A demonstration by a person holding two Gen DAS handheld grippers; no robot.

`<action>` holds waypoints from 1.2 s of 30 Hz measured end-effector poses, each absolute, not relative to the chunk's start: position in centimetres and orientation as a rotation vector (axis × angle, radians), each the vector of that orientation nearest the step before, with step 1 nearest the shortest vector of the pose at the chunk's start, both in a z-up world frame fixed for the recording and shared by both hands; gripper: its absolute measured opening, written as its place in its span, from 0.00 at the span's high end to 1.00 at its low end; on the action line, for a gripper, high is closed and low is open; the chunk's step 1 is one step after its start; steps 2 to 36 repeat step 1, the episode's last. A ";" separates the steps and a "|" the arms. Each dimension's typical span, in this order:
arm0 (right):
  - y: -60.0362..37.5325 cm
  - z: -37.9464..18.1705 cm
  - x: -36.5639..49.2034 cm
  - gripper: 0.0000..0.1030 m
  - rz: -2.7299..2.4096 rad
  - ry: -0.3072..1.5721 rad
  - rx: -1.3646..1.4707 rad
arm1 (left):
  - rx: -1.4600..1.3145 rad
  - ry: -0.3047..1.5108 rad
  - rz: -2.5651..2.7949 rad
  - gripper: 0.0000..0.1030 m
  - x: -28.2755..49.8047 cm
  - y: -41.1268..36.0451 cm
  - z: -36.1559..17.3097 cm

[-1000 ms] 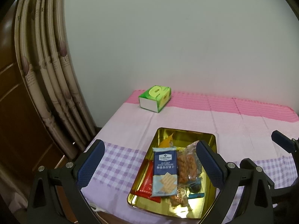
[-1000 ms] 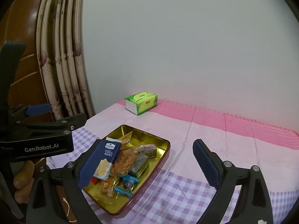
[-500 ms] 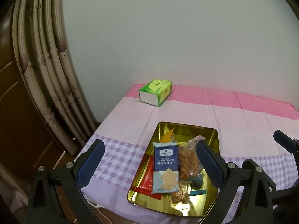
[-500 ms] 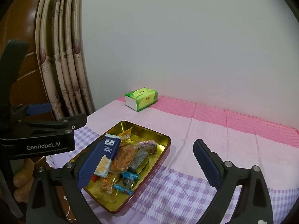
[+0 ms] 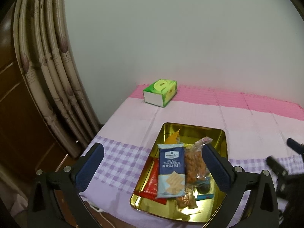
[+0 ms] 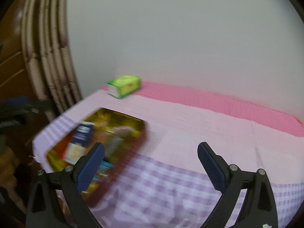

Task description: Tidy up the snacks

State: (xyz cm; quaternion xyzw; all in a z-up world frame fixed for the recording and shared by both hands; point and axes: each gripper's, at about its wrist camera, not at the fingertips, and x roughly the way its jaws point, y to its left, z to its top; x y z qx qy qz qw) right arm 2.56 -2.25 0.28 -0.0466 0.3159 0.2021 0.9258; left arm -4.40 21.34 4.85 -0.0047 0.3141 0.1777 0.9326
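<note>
A gold metal tray sits near the front left edge of the table, filled with snack packets. On top lie a blue cracker packet and a clear bag of brown snacks, over a red packet. My left gripper hovers open above the tray's near end, holding nothing. The right wrist view is blurred; there the tray lies at the left and my right gripper stands open and empty over the checked cloth beside it.
A green tissue box stands at the back left of the table, which wears a pink and purple checked cloth. Striped curtains and a wooden panel flank the left side. A pale wall rises behind.
Both grippers have drawn back and up a little, so the tray sits lower and farther left in the right wrist view. The right gripper is moving fast, blurring its view. Both stay open.
</note>
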 end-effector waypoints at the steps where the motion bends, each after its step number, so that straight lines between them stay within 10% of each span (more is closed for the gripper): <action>1: -4.0 -0.6 3.5 0.06 0.372 0.674 -0.098 | -0.009 0.651 0.367 0.01 -4.3 21.3 4.8; 36: -4.0 -0.6 3.5 0.06 0.372 0.674 -0.098 | -0.009 0.651 0.367 0.01 -4.3 21.3 4.8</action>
